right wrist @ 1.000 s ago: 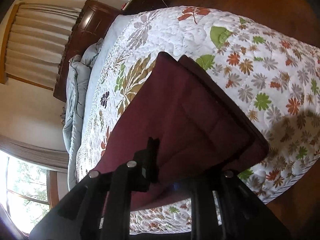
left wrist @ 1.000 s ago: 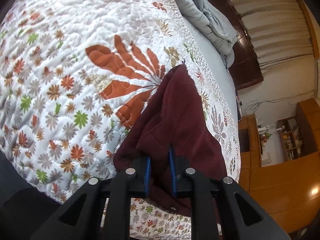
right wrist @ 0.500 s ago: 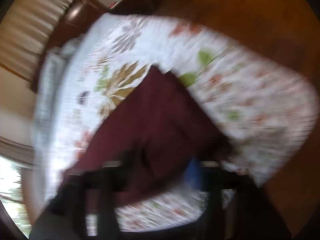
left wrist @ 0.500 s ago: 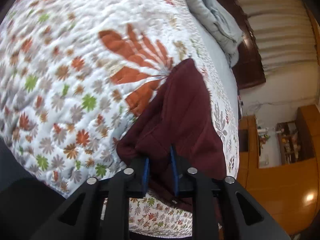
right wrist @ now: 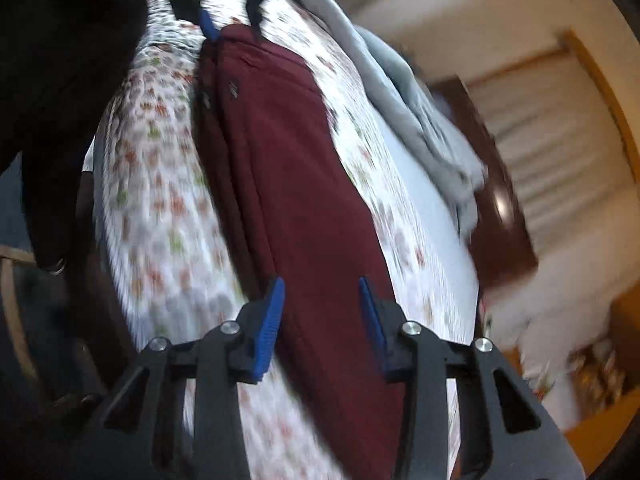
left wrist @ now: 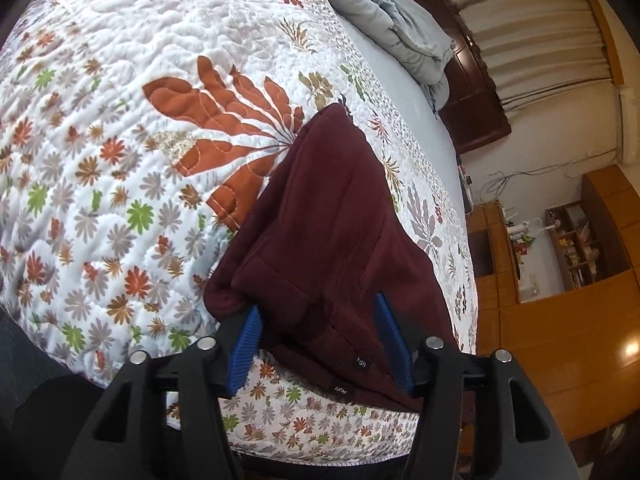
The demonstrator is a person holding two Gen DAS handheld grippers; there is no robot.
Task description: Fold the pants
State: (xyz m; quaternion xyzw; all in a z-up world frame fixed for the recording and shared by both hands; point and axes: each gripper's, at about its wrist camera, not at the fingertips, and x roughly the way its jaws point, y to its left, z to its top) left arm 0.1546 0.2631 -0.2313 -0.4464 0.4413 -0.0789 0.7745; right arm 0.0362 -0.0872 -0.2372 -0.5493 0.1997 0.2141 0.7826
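Maroon pants (left wrist: 328, 240) lie folded mid-frame on the quilt (left wrist: 120, 160). The left gripper (left wrist: 318, 340) has just been opening, pads clear of the cloth between them; the right gripper (right wrist: 322, 316), jaws apart, has just been closing.

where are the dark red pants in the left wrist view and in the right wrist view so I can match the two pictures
Left wrist: the pants lie lower centre to right, on the quilt near the bed's edge, one end between the open left tongs.
Right wrist: the pants run as a long band from upper left down to bottom centre, passing between the open right tongs; this view is blurred.
Shared landmark: the rumpled grey blanket by the dark headboard.
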